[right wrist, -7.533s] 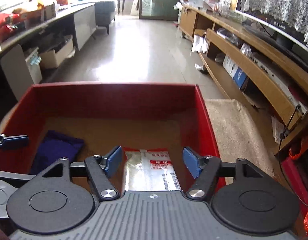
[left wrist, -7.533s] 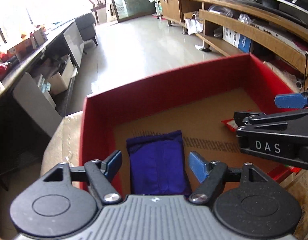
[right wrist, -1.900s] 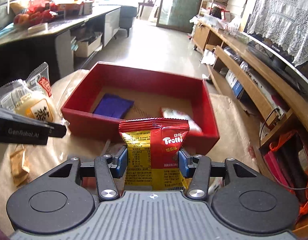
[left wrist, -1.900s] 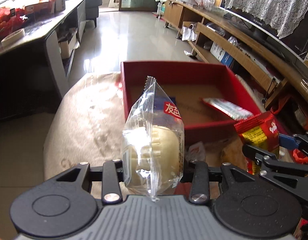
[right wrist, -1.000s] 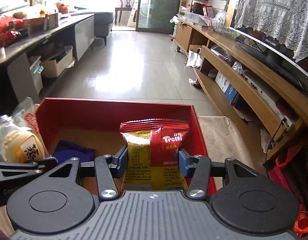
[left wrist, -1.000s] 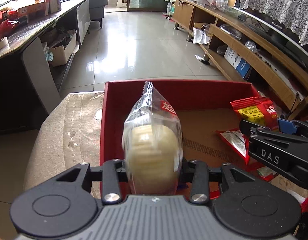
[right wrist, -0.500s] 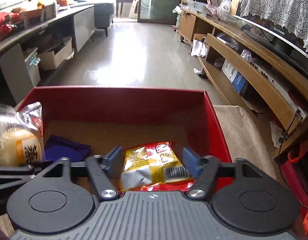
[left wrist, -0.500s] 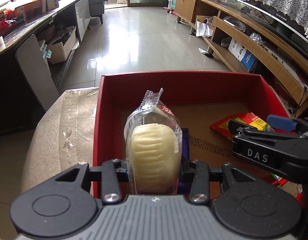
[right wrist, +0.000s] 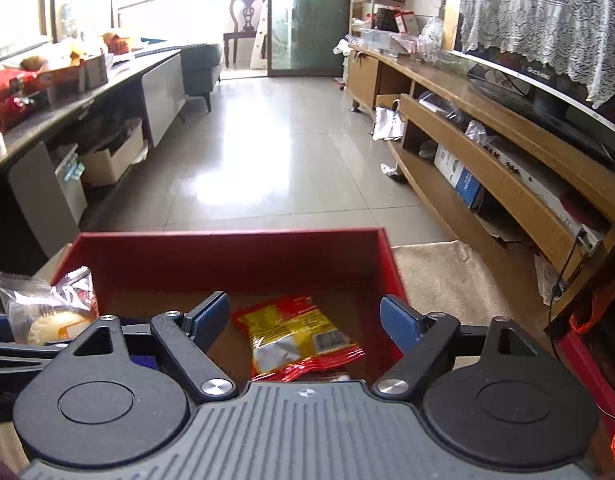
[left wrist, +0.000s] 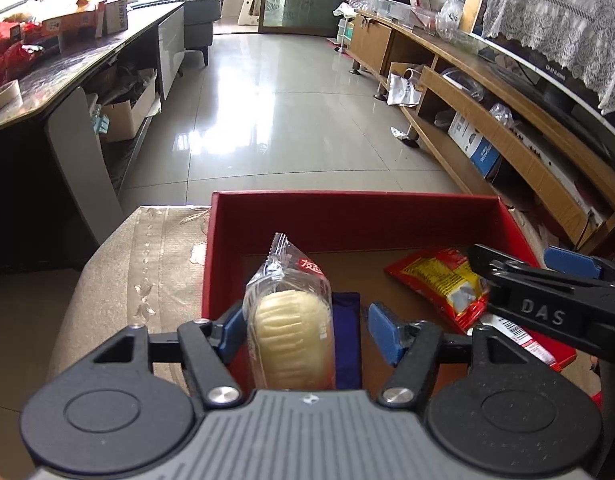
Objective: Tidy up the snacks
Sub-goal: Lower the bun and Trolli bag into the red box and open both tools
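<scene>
A red box (left wrist: 347,216) with a cardboard floor stands on the beige-covered table. My left gripper (left wrist: 303,330) is open over its near left part, and a clear-wrapped pale bun (left wrist: 291,328) stands between the fingers, resting against the left pad, over a blue packet (left wrist: 347,340). My right gripper (right wrist: 305,316) is open over the box's right part. The red and yellow Trolli bag (right wrist: 295,334) lies on the box floor below it, on top of a white-labelled packet (left wrist: 515,336). The bun also shows in the right wrist view (right wrist: 47,312).
The beige table cover (left wrist: 147,272) runs left of the box and on its right (right wrist: 439,276). Tiled floor lies beyond. A dark desk (left wrist: 47,80) stands at the left and a wooden shelf unit (left wrist: 507,120) at the right.
My left gripper has opened, so the bun now stands loose between the fingers. My right gripper has backed off a little from the Trolli bag, which it let go about half a second earlier.
</scene>
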`<state>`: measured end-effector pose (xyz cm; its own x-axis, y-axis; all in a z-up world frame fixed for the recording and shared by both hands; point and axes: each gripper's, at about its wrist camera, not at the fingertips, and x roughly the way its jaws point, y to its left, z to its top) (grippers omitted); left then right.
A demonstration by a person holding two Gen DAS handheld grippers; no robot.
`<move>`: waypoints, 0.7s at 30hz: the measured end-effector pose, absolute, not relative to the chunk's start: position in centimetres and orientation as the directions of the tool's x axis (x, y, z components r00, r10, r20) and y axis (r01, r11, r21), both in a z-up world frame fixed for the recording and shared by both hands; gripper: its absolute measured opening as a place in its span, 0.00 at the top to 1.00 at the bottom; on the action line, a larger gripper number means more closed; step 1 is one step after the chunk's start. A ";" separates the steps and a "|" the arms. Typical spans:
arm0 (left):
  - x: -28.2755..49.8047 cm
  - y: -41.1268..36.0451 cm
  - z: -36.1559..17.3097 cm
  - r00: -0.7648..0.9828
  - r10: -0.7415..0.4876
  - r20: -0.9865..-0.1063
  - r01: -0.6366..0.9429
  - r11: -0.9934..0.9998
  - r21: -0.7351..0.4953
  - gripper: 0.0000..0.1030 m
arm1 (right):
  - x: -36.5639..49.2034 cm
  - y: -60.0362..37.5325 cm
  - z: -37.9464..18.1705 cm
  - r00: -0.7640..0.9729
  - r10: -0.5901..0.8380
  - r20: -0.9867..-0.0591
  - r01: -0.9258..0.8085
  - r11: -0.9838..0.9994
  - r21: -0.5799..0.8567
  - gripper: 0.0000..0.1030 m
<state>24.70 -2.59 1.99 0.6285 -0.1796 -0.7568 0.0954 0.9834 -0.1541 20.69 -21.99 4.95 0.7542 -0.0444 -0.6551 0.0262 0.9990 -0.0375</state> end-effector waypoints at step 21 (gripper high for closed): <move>22.1 -3.0 4.8 0.674 -0.260 -0.692 0.151 0.965 -0.215 0.32 | 13.2 -24.7 8.2 0.757 -0.124 -0.641 0.064 0.991 -0.116 0.15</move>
